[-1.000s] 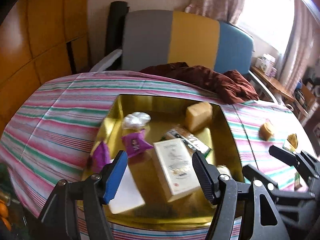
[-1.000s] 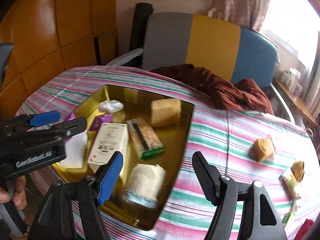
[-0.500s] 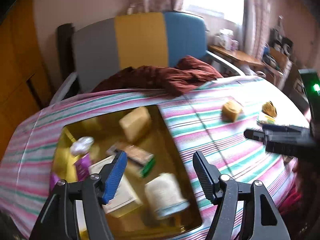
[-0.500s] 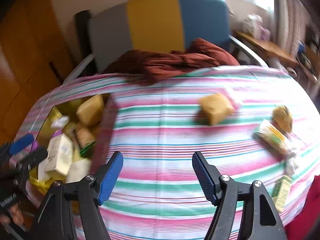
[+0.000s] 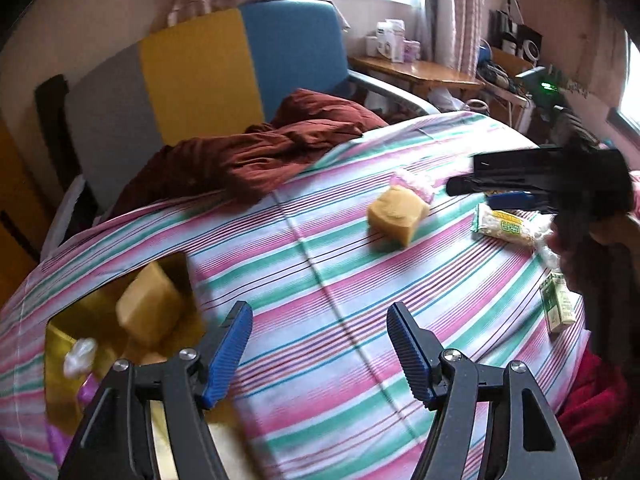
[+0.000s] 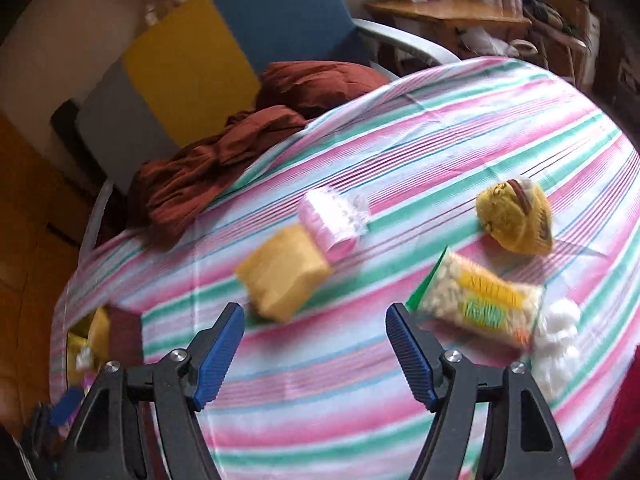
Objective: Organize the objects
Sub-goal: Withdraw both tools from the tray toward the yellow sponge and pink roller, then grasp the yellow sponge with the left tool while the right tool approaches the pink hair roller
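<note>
My left gripper (image 5: 320, 340) hangs open and empty over the striped tablecloth, just right of the gold tray (image 5: 60, 336). The tray holds a yellow block (image 5: 150, 308) and small wrapped items. My right gripper (image 6: 316, 344) is open and empty too, low over the cloth. Just beyond it lies a second yellow block (image 6: 284, 276) with a pink packet (image 6: 332, 220) against it. A yellow-and-green snack packet (image 6: 480, 300), a yellow muffin-like item (image 6: 516, 216) and a white wad (image 6: 558, 344) lie to the right. The left wrist view shows a small green box (image 5: 558, 308) near the right gripper (image 5: 468, 184).
A chair (image 5: 192, 68) with a grey, yellow and blue back stands behind the table, and a maroon cloth (image 5: 256, 156) spills from it onto the far edge. A cluttered wooden side table (image 5: 420, 70) stands at the back right. Red fabric (image 5: 592, 392) hangs at the table's right edge.
Both grippers have swung right, away from the gold tray and toward the loose items on the cloth. Both have rolled, and both stay open and empty.
</note>
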`<action>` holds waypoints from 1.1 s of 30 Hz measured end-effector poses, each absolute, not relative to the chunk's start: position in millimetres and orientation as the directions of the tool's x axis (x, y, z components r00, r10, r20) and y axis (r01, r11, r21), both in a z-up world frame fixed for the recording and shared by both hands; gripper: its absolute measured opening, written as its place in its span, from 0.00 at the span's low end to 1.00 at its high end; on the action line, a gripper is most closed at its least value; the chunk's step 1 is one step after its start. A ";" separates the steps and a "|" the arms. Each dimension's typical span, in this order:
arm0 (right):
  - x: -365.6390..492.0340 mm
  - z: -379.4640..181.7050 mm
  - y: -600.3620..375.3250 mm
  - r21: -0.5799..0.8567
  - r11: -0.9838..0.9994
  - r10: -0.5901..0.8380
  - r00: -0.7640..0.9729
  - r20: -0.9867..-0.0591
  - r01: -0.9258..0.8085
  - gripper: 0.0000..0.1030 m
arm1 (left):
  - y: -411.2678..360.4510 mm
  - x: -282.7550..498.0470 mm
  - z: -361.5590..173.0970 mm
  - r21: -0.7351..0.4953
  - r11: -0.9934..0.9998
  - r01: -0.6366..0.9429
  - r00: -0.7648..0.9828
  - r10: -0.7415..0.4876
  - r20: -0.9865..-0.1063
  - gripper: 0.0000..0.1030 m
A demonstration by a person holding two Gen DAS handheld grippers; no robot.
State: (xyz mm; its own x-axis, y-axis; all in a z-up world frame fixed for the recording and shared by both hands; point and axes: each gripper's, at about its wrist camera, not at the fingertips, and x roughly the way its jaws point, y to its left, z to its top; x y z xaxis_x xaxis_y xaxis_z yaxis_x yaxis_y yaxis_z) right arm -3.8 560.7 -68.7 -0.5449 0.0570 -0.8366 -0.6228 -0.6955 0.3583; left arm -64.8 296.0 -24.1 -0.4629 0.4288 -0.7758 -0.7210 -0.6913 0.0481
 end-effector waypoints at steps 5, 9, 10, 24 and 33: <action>-20.1 -89.3 587.5 0.427 -0.644 0.016 -0.569 -0.822 -0.635 0.73 | 321.4 -76.6 -36.1 0.069 -0.676 -0.734 -0.452 0.410 -0.793 0.68; -33.2 -102.1 600.8 0.469 -0.618 -0.014 -0.587 -0.809 -0.632 0.77 | 337.8 -88.5 -46.9 0.082 -0.659 -0.748 -0.438 0.398 -0.806 0.68; -36.2 -103.7 602.5 0.474 -0.613 -0.019 -0.588 -0.809 -0.632 0.77 | 341.9 -91.6 -49.3 0.081 -0.655 -0.751 -0.433 0.397 -0.809 0.68; -62.2 -111.9 609.7 0.431 -0.683 -0.054 -0.548 -0.835 -0.589 0.77 | 403.1 -130.1 -72.9 0.085 -0.550 -0.831 -0.368 0.427 -0.826 0.71; -50.0 -106.7 626.2 0.492 -0.640 -0.102 -0.570 -0.815 -0.590 0.77 | 446.0 -132.3 -79.6 0.078 -0.408 -0.910 -0.287 0.483 -0.827 0.83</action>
